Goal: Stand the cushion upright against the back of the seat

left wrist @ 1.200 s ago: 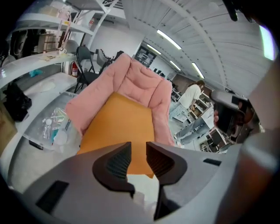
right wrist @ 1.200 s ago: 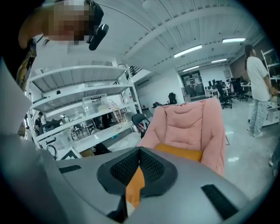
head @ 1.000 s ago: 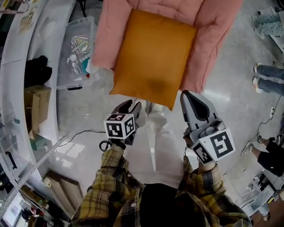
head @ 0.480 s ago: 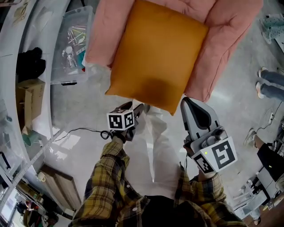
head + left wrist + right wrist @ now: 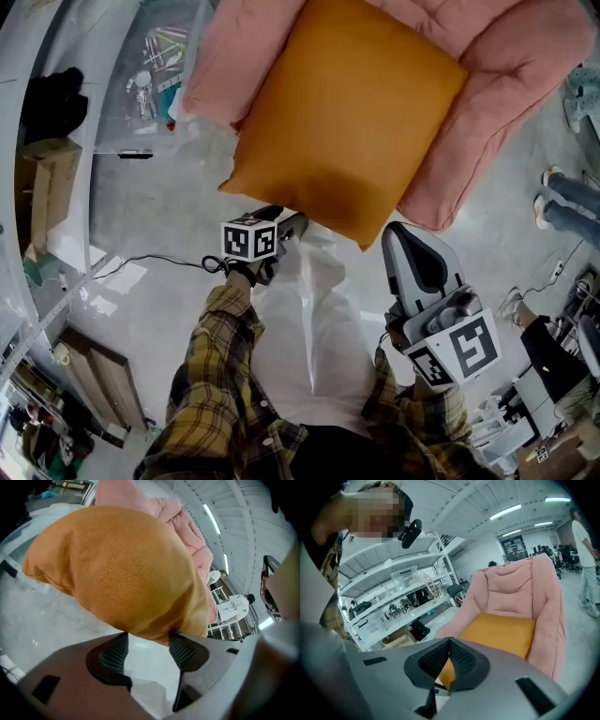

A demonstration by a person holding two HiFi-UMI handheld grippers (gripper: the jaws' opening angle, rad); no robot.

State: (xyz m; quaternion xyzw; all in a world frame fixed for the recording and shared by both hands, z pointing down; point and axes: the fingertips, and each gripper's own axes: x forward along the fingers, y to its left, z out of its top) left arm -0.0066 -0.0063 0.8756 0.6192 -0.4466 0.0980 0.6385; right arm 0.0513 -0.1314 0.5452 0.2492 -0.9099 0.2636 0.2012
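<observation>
An orange cushion (image 5: 347,112) lies flat on a pink padded seat (image 5: 511,103), its near corner hanging over the seat's front edge. My left gripper (image 5: 281,218) is at the cushion's near left edge. In the left gripper view the cushion (image 5: 117,564) bulges just past the tips of my left gripper (image 5: 149,641). Its jaws stand open and the pads do not press on the fabric. My right gripper (image 5: 396,230) hovers by the cushion's near corner. The right gripper view shows the right gripper (image 5: 449,641) shut on nothing, with the cushion (image 5: 501,632) and the seat back (image 5: 515,588) beyond.
A clear plastic bin (image 5: 159,56) of small parts stands on the floor left of the seat, beside white shelving (image 5: 37,234) and a cardboard box (image 5: 42,178). A cable (image 5: 159,262) runs across the floor. People's feet (image 5: 562,202) are at the right.
Both grippers have sunk toward the cushion's near edge. The left gripper has come close under that edge. The cushion and the seat fill more of the head view.
</observation>
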